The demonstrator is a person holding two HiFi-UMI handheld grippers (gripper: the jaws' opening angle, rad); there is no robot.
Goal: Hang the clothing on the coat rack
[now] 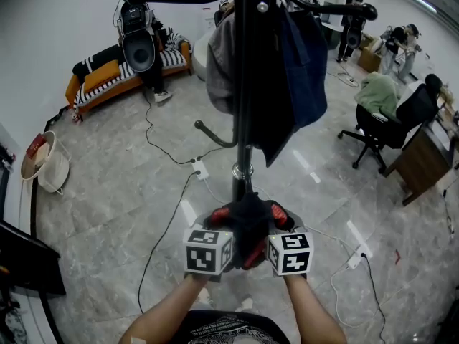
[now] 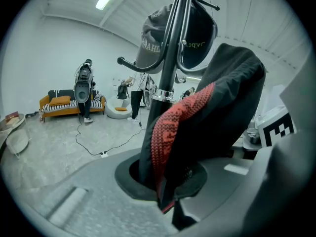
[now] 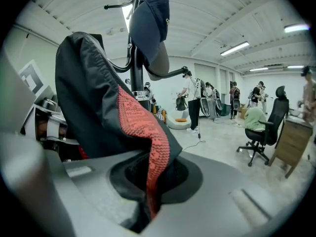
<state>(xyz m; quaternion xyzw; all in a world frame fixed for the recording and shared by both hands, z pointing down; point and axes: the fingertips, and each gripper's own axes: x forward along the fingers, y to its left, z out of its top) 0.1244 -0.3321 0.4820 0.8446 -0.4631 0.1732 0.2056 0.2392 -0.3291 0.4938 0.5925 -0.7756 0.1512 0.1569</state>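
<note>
At the far left an orange sofa [image 1: 107,77] with striped cushions stands against the wall, and just right of it a black speaker-like rig [image 1: 138,49] sits on a stand, its cable trailing over the tiled floor [image 1: 107,213]. Low in the middle, the left gripper [image 2: 165,196] has its jaws nearly together, pinched on a fold of the black garment with a red knit band [image 1: 249,224], which bunches up between the two marker cubes. Directly beyond the garment rises the black coat rack [image 1: 244,106]; a grey cap [image 1: 221,63] hangs on its left side and a navy garment [image 1: 305,70] on its right, while the held piece is below the hooks and touches none of them. The right gripper [image 3: 148,206] is likewise clamped on the same cloth. Further right are an office chair [image 1: 384,124] draped in green and a wooden desk [image 1: 423,163]
</note>
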